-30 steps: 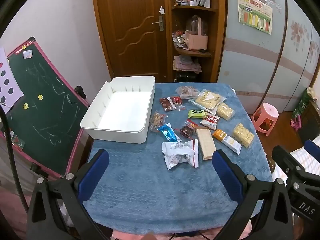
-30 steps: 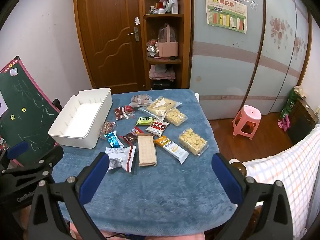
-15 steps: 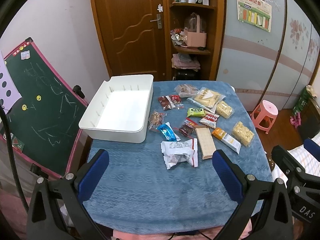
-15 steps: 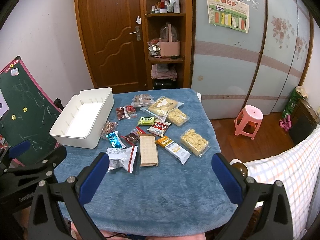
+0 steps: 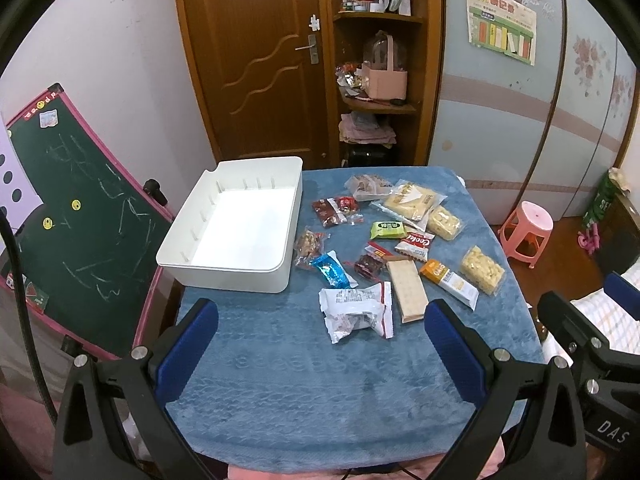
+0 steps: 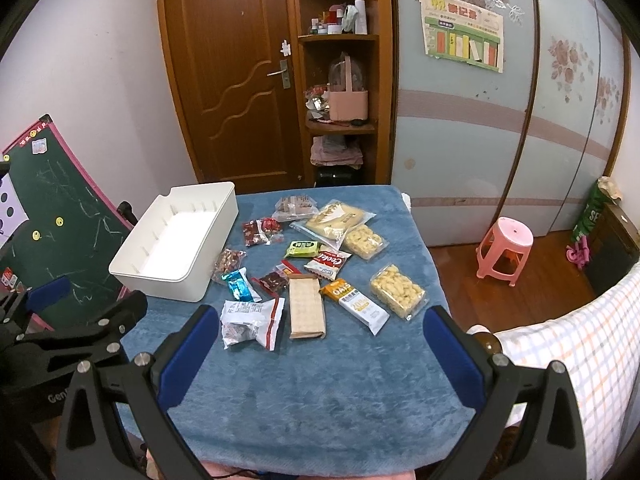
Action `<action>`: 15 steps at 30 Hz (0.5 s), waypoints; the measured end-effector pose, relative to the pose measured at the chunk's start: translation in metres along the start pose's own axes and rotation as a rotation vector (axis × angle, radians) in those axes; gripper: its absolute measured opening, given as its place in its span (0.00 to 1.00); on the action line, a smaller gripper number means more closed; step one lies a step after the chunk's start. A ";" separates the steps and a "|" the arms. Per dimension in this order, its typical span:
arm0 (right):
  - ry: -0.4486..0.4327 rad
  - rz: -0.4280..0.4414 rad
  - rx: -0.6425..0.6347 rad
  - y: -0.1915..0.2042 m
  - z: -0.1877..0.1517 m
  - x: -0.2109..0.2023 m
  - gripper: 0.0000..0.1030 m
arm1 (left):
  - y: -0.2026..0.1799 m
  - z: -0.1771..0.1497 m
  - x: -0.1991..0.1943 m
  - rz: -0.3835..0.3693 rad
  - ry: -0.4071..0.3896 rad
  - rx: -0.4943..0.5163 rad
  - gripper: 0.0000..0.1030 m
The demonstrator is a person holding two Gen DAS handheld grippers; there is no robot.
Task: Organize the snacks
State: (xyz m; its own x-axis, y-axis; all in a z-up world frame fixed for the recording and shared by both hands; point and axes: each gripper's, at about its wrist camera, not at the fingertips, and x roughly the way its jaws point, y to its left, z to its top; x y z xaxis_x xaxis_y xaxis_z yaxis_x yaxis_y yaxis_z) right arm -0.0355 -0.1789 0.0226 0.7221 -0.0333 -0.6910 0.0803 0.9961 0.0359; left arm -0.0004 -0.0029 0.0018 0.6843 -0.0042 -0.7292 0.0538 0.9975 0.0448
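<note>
Snacks in mixed wrappers beside white bin.

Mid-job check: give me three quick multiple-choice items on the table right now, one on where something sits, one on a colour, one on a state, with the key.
1. Where is the bin relative to the snacks?
A. Left of them
B. Right of them
C. On top of them

2. What colour is the stool?
A. Green
B. Pink
C. White

3. What state is the right claw in?
A. Shut on a snack
B. Shut on nothing
C. Open

Key: 1 A, the bin stands on the table's left side with the packets spread to its right. 2 B, the stool on the floor past the table is pink. 3 C, its two blue pads stand wide apart with nothing between them.
</note>
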 end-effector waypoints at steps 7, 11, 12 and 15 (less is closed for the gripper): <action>-0.002 0.016 0.010 -0.003 0.003 -0.002 1.00 | 0.002 -0.001 -0.004 -0.021 -0.011 -0.010 0.99; -0.001 0.006 0.009 -0.002 0.003 -0.001 1.00 | 0.000 0.002 -0.001 -0.008 -0.006 -0.011 0.99; 0.000 0.011 0.009 -0.003 0.003 -0.001 1.00 | 0.001 0.004 0.000 0.000 -0.004 -0.012 0.99; 0.004 0.012 0.009 -0.003 0.005 0.001 1.00 | 0.004 0.008 0.005 0.046 -0.006 -0.034 0.99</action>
State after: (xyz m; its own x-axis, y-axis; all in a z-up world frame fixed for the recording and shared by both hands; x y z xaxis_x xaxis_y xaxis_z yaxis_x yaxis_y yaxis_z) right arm -0.0315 -0.1824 0.0260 0.7200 -0.0213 -0.6936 0.0778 0.9957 0.0502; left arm 0.0093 0.0009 0.0040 0.6896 0.0416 -0.7230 -0.0029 0.9985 0.0547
